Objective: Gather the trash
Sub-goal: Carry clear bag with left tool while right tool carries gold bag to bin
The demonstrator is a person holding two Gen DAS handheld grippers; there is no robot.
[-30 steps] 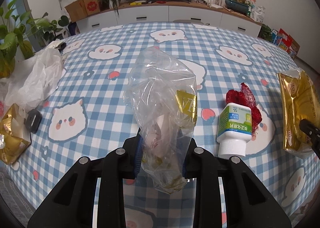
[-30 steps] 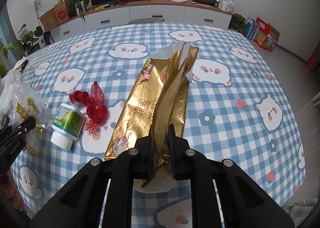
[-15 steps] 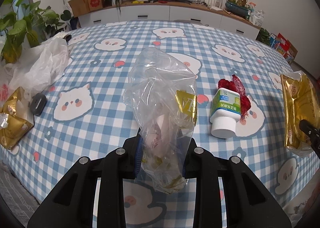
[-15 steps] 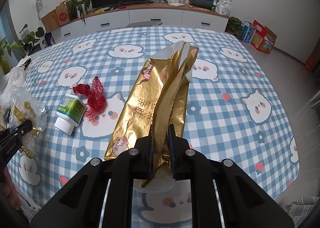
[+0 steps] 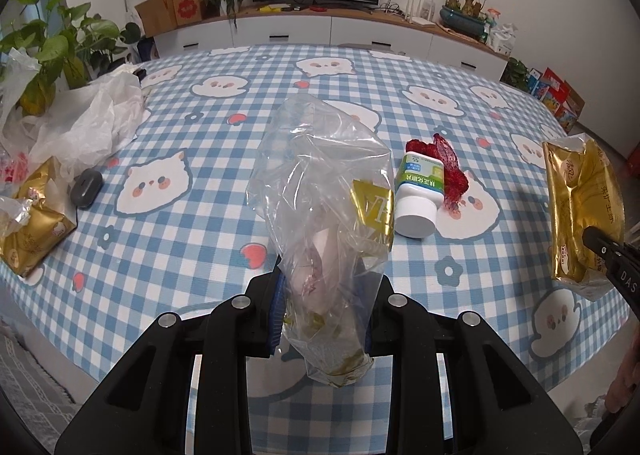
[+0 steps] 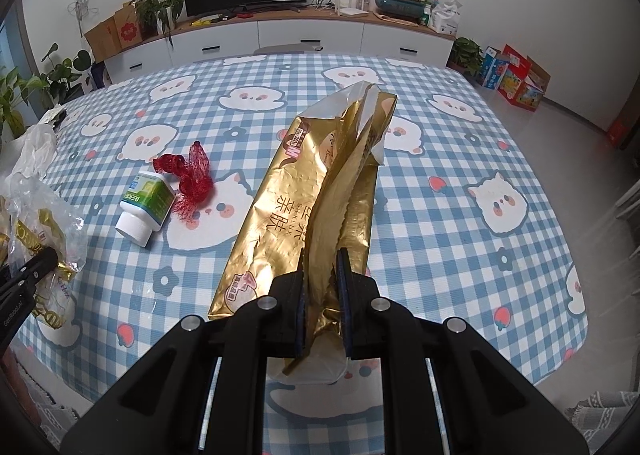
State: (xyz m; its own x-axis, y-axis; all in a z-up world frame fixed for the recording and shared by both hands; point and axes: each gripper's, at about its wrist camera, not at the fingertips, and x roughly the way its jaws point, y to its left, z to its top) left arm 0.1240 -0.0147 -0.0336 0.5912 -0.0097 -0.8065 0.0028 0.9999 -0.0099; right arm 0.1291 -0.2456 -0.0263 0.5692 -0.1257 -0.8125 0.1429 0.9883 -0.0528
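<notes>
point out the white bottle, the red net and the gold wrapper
white bottle (image 5: pixel 420 191), left wrist view, on its green label
red net (image 6: pixel 192 183), right wrist view, mid mesh
gold wrapper (image 6: pixel 288 215), right wrist view, printed face

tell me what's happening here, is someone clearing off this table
Yes, a person with a gripper in each hand is picking up trash. The left gripper is clamped on a clear plastic bag with scraps inside, and the right gripper is shut on an empty gold wrapper. Both are held above the checkered tablecloth. A white bottle on its side and a red mesh net lie on the table, with more wrappers and a white plastic bag at the left edge.
</notes>
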